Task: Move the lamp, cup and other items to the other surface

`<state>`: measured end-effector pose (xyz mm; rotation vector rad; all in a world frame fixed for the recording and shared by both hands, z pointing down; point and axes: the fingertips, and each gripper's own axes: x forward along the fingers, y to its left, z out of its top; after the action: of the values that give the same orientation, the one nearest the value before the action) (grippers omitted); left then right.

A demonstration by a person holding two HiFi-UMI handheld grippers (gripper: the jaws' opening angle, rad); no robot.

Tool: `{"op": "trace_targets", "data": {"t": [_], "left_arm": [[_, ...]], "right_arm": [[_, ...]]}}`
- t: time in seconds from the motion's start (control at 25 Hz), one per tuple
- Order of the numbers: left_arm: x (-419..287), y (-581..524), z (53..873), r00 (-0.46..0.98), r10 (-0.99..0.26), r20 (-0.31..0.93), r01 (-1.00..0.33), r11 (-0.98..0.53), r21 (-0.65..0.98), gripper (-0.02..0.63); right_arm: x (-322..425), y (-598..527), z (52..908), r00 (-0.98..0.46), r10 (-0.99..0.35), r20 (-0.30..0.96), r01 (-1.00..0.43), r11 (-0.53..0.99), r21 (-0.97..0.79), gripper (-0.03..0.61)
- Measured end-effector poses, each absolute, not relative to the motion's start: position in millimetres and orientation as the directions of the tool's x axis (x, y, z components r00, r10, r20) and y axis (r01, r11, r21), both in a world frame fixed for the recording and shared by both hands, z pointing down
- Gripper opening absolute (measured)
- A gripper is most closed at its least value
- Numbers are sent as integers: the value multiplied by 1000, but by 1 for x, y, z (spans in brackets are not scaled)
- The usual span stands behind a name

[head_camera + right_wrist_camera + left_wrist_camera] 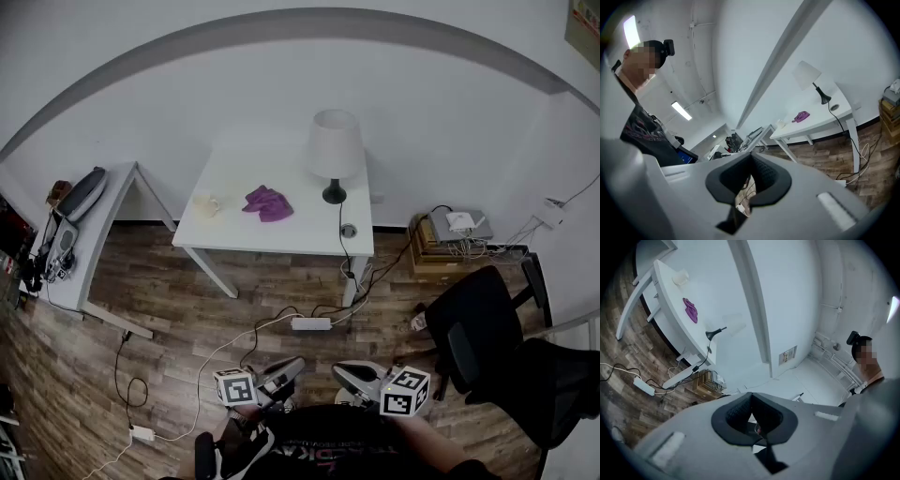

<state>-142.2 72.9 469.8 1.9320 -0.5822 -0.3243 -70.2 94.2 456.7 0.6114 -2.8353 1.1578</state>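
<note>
A white table point(281, 234) stands across the room by the wall. On it are a lamp point(335, 150) with a white shade, a purple cloth point(268, 202), a small pale cup point(208, 204) and a small round item point(348, 230). The lamp's cord runs off the table edge to the floor. My left gripper point(284, 368) and right gripper point(352, 374) hang low near my body, far from the table, both shut and empty. The left gripper view shows the shut left gripper point(751, 414) with the lamp point(724, 329), cloth point(690, 309) and cup point(680, 277) beyond. The right gripper point(751, 176) is also shut, with the lamp point(811, 77) and cloth point(802, 116) in the distance.
A second white desk point(108, 220) at the left carries dark items. A black office chair point(487, 337) stands at my right. A power strip point(310, 323) and cables lie on the wood floor. Stacked boxes with a router point(455, 234) sit by the wall.
</note>
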Motion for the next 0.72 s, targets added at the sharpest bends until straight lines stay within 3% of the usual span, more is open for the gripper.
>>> {"op": "trace_targets", "data": {"t": [0.72], "left_arm": [[-138,65,477,840,-541,39,-249,-321,914,-9]], "right_arm": [[-66,82,449,-927,-348,142,-349,655,-671,5]]}}
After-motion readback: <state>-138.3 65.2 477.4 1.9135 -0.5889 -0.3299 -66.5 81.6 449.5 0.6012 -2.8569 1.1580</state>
